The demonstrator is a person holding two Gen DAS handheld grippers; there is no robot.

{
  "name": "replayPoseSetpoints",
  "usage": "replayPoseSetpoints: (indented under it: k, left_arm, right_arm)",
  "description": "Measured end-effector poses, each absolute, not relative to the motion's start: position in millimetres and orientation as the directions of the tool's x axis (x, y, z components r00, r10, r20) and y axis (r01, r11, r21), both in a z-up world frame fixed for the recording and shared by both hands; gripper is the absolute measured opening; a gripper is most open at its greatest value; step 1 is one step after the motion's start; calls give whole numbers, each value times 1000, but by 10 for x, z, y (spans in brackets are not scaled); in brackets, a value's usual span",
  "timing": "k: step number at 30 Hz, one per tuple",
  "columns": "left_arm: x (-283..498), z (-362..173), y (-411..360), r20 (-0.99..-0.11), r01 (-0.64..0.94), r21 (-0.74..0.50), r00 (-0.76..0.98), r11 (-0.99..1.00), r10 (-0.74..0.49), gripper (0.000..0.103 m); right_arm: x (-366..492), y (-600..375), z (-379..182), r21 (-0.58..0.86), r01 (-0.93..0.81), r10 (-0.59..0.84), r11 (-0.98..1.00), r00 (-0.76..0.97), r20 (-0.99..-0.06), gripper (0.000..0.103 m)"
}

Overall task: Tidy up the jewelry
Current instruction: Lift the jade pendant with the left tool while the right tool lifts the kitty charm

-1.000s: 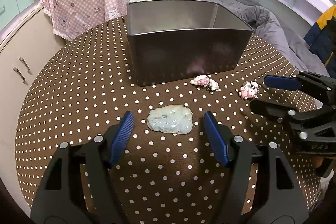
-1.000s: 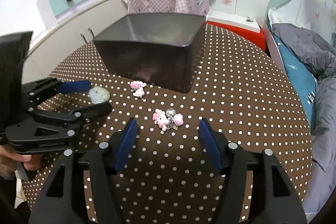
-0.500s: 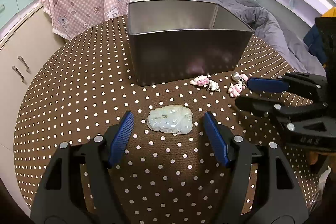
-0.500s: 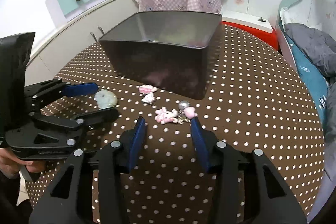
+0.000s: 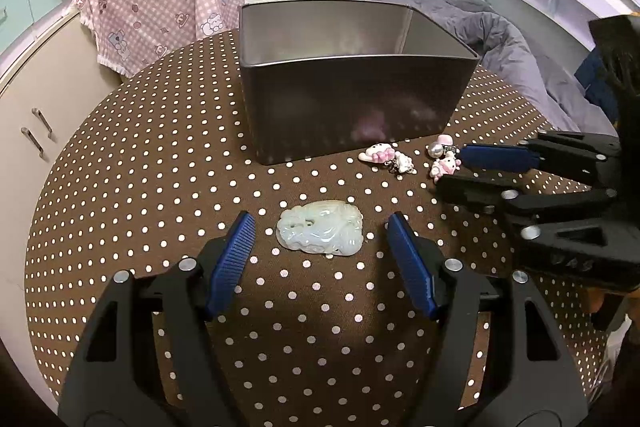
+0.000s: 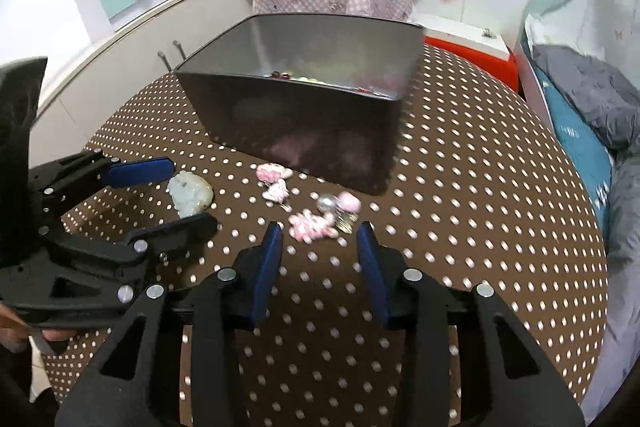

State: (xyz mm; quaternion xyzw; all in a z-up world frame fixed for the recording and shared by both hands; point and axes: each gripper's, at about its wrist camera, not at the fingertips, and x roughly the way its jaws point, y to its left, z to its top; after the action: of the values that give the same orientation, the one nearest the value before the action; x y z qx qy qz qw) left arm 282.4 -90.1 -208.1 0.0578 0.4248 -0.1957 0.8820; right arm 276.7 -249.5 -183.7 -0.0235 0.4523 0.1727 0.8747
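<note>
The left gripper (image 5: pixel 320 247) has its fingers wide around the jade pendant (image 5: pixel 320 231). The right gripper (image 6: pixel 319 247) has its fingers narrower, with the pink charm (image 6: pixel 314 225) at 12 o'clock, just ahead of the tips.

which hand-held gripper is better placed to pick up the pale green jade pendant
Left. The left hand-held gripper is open with the jade pendant lying right between its fingers, while the right hand-held gripper faces the pink charm nearer the tin.

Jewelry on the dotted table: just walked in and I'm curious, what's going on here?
A person holds two open grippers over loose jewelry. The left gripper straddles a pale green carved jade pendant; the right gripper lines up on a pink cat charm cluster. Nothing is gripped. Another pink-and-white charm pair lies beside the dark metal bin, which already holds some pieces.
</note>
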Motion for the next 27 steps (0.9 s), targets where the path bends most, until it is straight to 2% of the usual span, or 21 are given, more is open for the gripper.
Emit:
replayPoseSetpoints:
  k: [6,9,11,16,19,24,25,26,27]
  left_arm:
    - [2819,-2091,-904,-774,395,-54,564,917,-289,68]
    - [2818,-2092,-905,-772,395,-66,562,916,-298,68]
    - [2815,-2090,-908,-771,394,-70,561,916,-300,68]
    - [2811,-2089,-903,-771,394,-71,561,916,-301,68]
    - [2809,-2092,-912,-773,395,-62,563,917,-294,68]
    - [2819,-2097,-911,-774,399,-57,562,915,-292,68]
    - [2815,-2095,-916,-774,400,-55,562,915,-292,61]
    - [2808,-2088,-919,-771,402,-53,565,914,-293,50]
    - [2800,-2080,-920,-768,405,-54,567,913,-297,44]
  right_arm:
    - [2868,-2518,-1824,143,-232,253,962,566,-785,36]
    - [2884,-2365,-1879,59,-229,184,972,576,-796,37]
    - [2843,-2318,-1890,3,-240,146,971,582,-800,33]
    - [2675,-2472,-1887,15,-245,158,969,577,-802,21]
    - [2651,-2555,-1876,69,-231,195,970,584,-788,21]
    - [2710,-2504,-1903,48,-236,182,971,589,-787,20]
    - [2710,-2500,-1901,27,-232,163,972,591,-790,15]
    - [2722,-2510,-1899,30,-235,167,971,589,-791,15]
    - [2721,-2528,-1896,38,-241,176,970,584,-793,15]
